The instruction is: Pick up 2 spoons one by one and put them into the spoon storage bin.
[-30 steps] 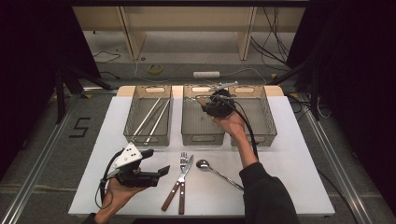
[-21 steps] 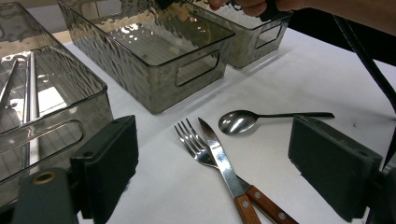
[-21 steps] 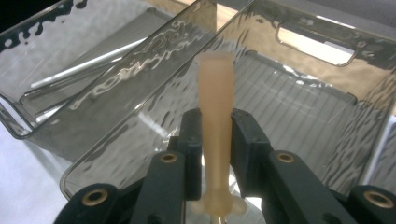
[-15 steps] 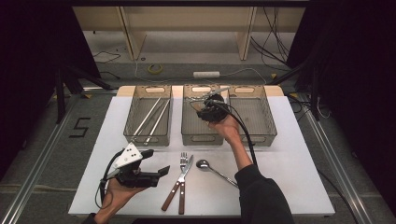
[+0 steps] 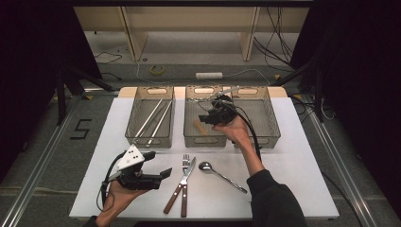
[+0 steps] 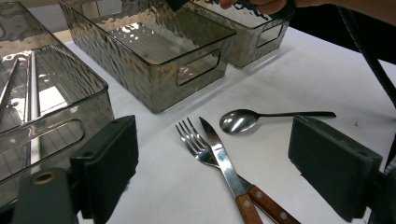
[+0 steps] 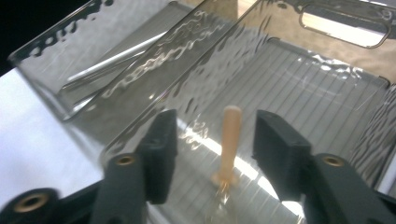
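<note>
My right gripper (image 5: 206,117) hangs open inside the middle smoked bin (image 5: 191,139). A wooden-handled utensil (image 7: 229,134) lies on that bin's floor between the open jaws of my right gripper (image 7: 212,142), which do not touch it; it also shows in the high view as the wooden-handled utensil (image 5: 201,126). My left gripper (image 5: 160,164) rests open low over the table at the front left. Ahead of the left gripper (image 6: 219,172) lie a fork (image 6: 192,141), a wooden-handled knife (image 6: 223,161) and a spoon (image 6: 238,120).
Three smoked bins stand in a row at the back. The left bin (image 5: 134,138) holds long metal rods (image 5: 153,120). The right bin (image 5: 273,124) sits beside the middle one. Fork and knife (image 5: 183,177) and spoon (image 5: 218,173) lie at the front centre.
The right gripper has shifted a little left and lower over the middle bin. The left gripper has stayed where it was.
</note>
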### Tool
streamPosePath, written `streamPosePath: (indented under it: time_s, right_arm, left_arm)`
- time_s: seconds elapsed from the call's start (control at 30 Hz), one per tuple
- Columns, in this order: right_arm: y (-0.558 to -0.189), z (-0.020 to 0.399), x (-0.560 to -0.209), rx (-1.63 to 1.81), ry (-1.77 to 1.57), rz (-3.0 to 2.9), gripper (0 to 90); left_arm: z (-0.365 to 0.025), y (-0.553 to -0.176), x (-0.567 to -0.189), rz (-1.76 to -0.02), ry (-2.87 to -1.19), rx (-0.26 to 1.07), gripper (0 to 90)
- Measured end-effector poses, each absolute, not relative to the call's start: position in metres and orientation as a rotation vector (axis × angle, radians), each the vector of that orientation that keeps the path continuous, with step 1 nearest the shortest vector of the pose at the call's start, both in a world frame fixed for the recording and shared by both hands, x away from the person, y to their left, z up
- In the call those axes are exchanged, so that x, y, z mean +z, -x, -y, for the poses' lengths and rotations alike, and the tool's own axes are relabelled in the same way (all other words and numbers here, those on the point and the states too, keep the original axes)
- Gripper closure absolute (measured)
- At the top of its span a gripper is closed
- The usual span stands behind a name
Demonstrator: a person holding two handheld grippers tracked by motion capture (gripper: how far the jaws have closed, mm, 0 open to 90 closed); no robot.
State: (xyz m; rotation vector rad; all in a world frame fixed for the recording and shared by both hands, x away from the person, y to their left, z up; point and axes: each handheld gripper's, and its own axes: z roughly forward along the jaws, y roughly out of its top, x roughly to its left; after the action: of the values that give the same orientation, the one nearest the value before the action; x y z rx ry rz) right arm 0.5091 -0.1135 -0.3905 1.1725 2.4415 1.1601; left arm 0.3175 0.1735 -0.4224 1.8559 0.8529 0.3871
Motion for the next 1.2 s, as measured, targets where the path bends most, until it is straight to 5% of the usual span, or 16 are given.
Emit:
streamPosePath:
  time_s: [0.4,1.2]
  right_arm:
    - [-0.458,0.127,-0.378,1.125,-1.012,-2.538,32.7]
    - [-0.394,0.152,-0.414,0.88,-0.92,-2.755,34.2]
  left_arm:
    - [-0.174,-0.318,-0.423,-0.858,-1.853,0.386,15.3]
    - [-0.173,-0.318,-0.422,-0.856,-1.855,0.383,15.3]
